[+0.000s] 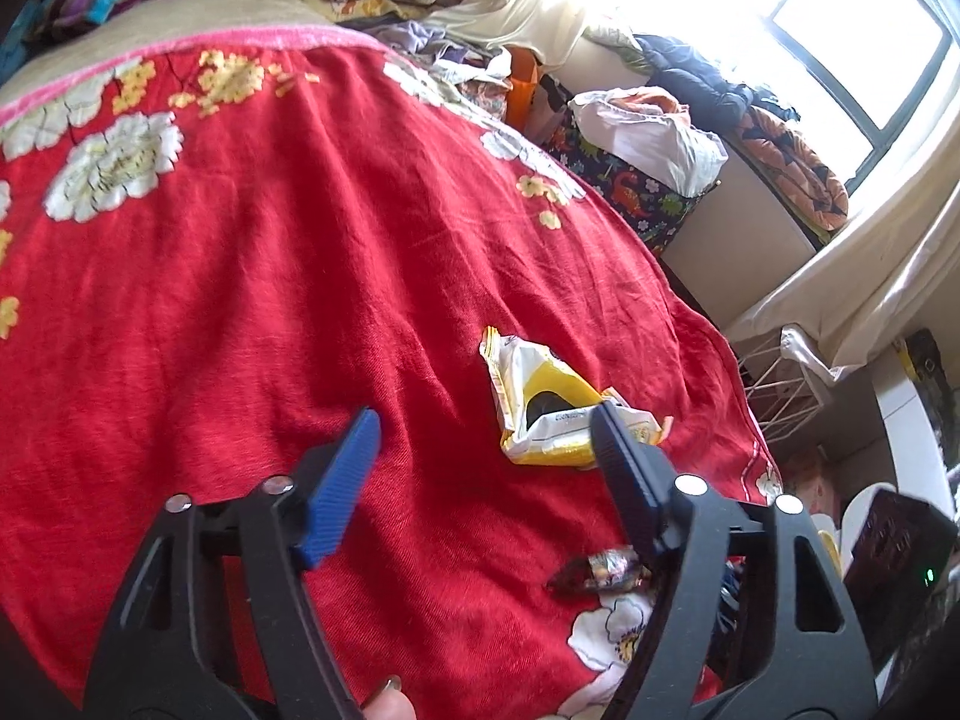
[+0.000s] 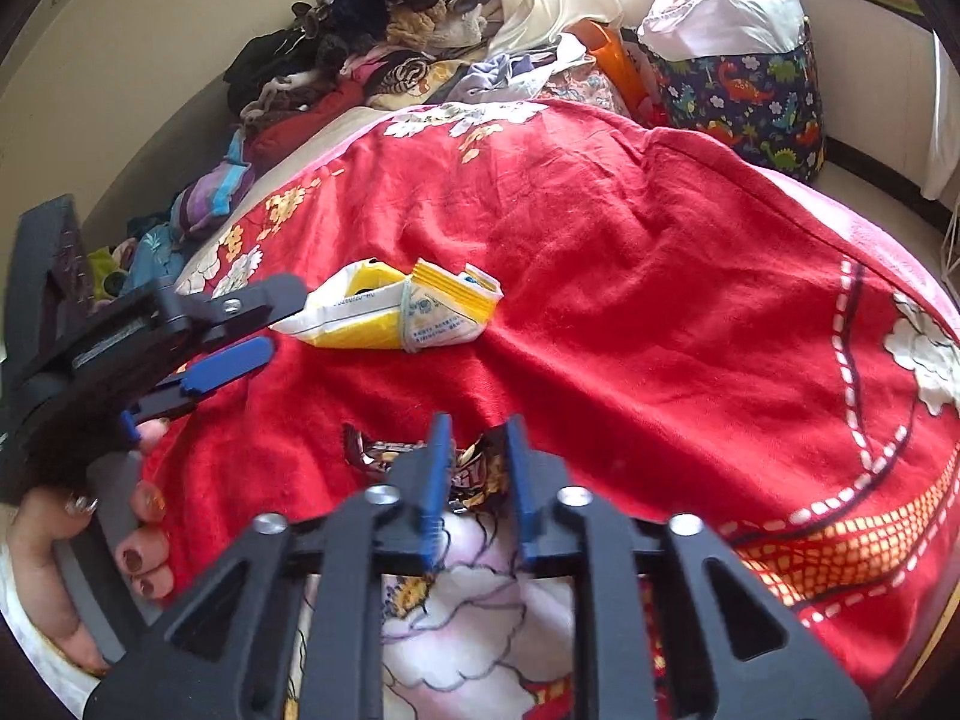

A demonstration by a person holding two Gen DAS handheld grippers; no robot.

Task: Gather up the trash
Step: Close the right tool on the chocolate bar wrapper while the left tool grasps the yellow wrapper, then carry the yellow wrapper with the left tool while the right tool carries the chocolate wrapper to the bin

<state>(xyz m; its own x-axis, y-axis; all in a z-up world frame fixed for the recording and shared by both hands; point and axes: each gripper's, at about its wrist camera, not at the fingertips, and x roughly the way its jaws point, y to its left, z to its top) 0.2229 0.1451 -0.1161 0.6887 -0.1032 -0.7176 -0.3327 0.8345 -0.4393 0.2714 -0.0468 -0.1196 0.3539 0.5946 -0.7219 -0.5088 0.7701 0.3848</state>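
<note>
A crumpled yellow and white wrapper [image 1: 543,405] lies on the red flowered blanket [image 1: 270,276]. My left gripper [image 1: 486,420] is open above the blanket, its right finger just over the wrapper's near edge. A dark shiny candy wrapper [image 1: 600,575] lies nearer, by the blanket's edge. In the right wrist view the yellow wrapper [image 2: 396,309] lies ahead, with the left gripper [image 2: 264,324] beside it on the left. My right gripper [image 2: 477,429] has its blue pads narrowly apart around the dark candy wrapper [image 2: 468,468]; contact is unclear.
Piled clothes [image 2: 360,60] line the bed's far side. A dinosaur-print basket [image 2: 750,96] holding a white bag [image 2: 720,12] stands past the bed near the window [image 1: 852,48]. A white wire bin [image 1: 780,384] stands at the bed's right.
</note>
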